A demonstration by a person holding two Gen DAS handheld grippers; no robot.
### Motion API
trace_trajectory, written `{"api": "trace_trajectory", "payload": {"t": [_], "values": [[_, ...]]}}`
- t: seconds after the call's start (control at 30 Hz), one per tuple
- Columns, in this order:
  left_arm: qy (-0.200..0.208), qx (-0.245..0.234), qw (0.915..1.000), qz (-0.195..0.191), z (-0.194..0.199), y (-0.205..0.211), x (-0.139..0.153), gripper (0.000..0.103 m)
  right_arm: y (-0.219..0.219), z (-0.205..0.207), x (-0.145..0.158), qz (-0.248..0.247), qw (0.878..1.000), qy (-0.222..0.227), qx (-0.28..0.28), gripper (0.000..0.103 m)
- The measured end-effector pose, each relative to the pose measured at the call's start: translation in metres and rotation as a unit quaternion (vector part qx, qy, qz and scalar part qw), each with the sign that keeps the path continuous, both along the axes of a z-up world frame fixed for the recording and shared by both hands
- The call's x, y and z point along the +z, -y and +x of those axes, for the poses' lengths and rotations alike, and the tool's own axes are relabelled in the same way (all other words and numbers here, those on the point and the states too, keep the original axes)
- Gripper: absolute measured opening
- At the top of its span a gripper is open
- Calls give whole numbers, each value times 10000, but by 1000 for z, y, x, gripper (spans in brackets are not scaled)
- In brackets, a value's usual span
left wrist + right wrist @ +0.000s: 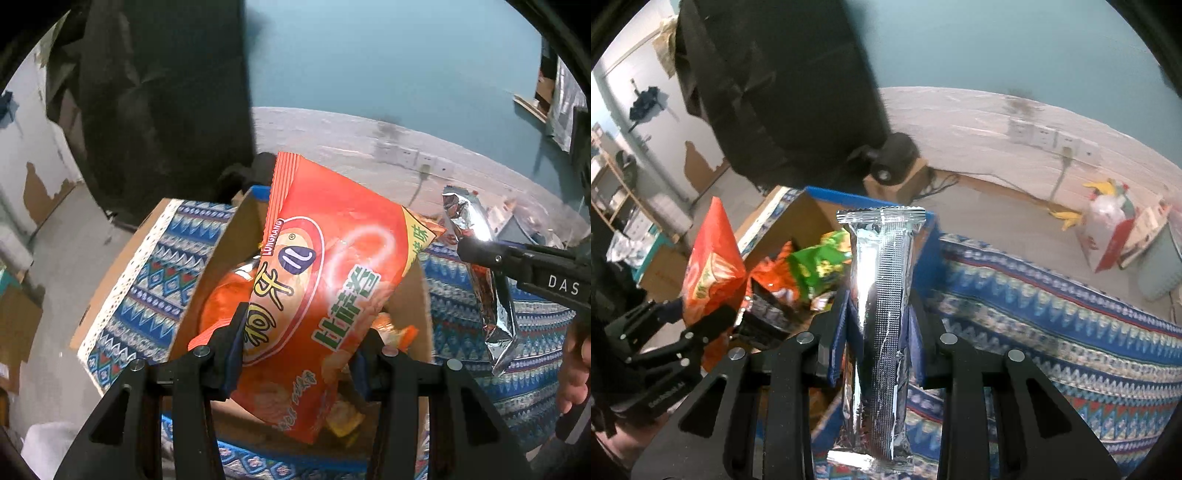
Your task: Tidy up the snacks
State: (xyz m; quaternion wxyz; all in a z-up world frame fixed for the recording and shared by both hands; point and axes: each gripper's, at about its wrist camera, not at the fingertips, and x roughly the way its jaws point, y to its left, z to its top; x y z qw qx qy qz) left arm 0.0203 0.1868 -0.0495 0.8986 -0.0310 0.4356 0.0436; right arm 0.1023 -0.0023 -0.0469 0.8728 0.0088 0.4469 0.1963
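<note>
My left gripper (295,354) is shut on an orange snack bag (325,280) and holds it over the open cardboard box (218,258), which has other orange packets inside. The bag also shows in the right wrist view (709,266). My right gripper (877,321) is shut on a long silver foil packet (879,332) held upright, just right of the box. The same packet shows in the left wrist view (491,284), with the right gripper (480,254) clamped on it. In the right wrist view the box (798,218) holds green (820,266) and orange packets.
The box stands on a blue patterned cloth (1052,317). A black hanging cloth (775,81) is behind the box. A small black camera sits on a carton (897,162). Bags and clutter (1108,225) lie on the floor at the right, by wall sockets (1049,138).
</note>
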Motion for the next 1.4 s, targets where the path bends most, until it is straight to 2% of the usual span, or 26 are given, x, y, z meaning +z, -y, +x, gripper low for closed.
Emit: {"api": "trace_trajectory", "payload": {"t": [0.37, 0.43, 0.5, 0.53, 0.57, 0.7, 0.77, 0.9, 1.4], "values": [[-264, 447, 9986, -108, -2, -33, -14, 49, -51, 14, -18, 18, 9990, -220, 397, 28], [-273, 530, 9982, -39, -3, -33, -14, 56, -55, 16, -20, 102, 9986, -284, 426, 29], [-285, 614, 9977, 69, -3, -34, -14, 68, -56, 15, -20, 169, 9983, -321, 461, 37], [-278, 673, 9972, 154, -4, -34, -13, 75, -56, 15, -19, 173, 9983, -311, 457, 49], [-258, 706, 9970, 205, -4, -35, -12, 77, -55, 14, -18, 178, 9985, -277, 439, 56], [-229, 779, 9960, 363, -5, -33, -7, 80, -48, 13, -13, 196, 9989, -227, 370, 57], [-203, 754, 9961, 415, -6, -30, -5, 81, -43, 11, -10, 149, 9992, -163, 321, 63], [-165, 619, 9969, 452, -7, -18, -1, 81, -28, 5, -1, 73, 9998, -34, 192, 65], [-64, -79, 9983, 573, -6, 63, 11, 86, 60, -19, 15, -214, 9979, 147, -592, 74]]}}
